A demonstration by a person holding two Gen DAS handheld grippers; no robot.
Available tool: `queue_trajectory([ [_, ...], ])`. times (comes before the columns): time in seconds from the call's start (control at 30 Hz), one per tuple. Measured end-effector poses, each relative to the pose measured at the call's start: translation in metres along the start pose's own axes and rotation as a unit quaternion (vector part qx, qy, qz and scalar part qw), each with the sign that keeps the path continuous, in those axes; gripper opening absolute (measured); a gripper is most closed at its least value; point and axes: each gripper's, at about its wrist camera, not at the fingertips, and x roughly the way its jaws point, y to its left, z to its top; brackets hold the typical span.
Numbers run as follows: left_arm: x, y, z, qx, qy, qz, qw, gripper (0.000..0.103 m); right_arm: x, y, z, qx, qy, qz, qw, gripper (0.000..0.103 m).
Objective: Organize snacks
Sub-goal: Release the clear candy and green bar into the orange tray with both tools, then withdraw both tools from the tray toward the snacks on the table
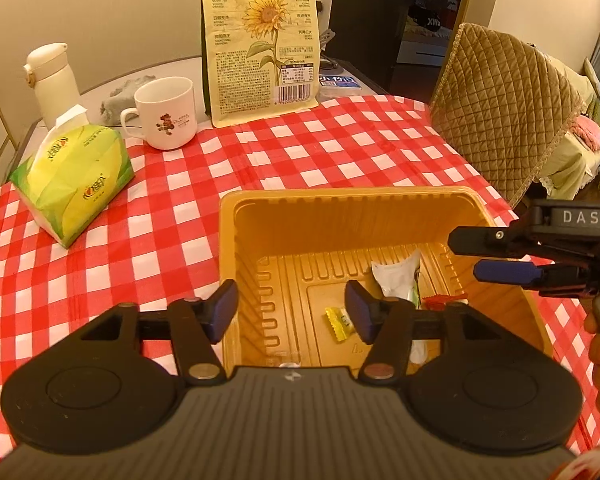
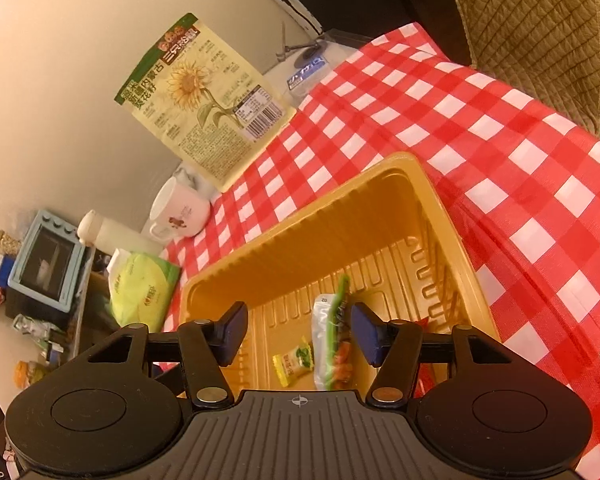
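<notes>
1. Tissue pack [image 1: 74, 180] and mug [image 1: 166, 112] stand at the left of the checked counter [image 1: 340, 148], well apart from the tray; neither should interfere.
2. Left tool [image 1: 292, 309] hangs over the gold tray [image 1: 340, 200], jaws apart, nothing between them.
3. Snacks lie inside the tray: a small yellow candy [image 2: 293, 363] beside a long white-and-green packet [image 2: 331, 340].
4. Right tool [image 2: 296, 330] also stands apart and empty above them.
5. Risk: both tools crowd one light tray; a clipped rim could tip it and spill the snacks.
</notes>
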Motion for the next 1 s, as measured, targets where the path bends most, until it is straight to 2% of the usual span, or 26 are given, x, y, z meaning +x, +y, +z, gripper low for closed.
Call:
queue_trajectory([
  [0.17,-0.019,-0.001,-0.007,-0.006,-0.01,-0.001,0.9999,0.067,-0.017,0.003,-0.005,-0.028,-0.001,0.004,1.0,0.062],
  [0.47,-0.063,-0.005,-0.023,-0.021,-0.03,-0.002,0.9993,0.07,-0.056,0.006,-0.021,-0.075,-0.009,0.003,0.997,0.075],
  [0.73,-0.107,-0.012,-0.055,-0.04,-0.045,0.007,0.9982,0.071,-0.097,0.003,-0.046,-0.12,-0.012,0.01,0.993,0.077],
  [1.0,-0.153,-0.025,-0.098,-0.057,-0.054,0.024,0.9966,0.072,-0.133,0.0,-0.086,-0.176,-0.003,0.022,0.984,0.078],
])
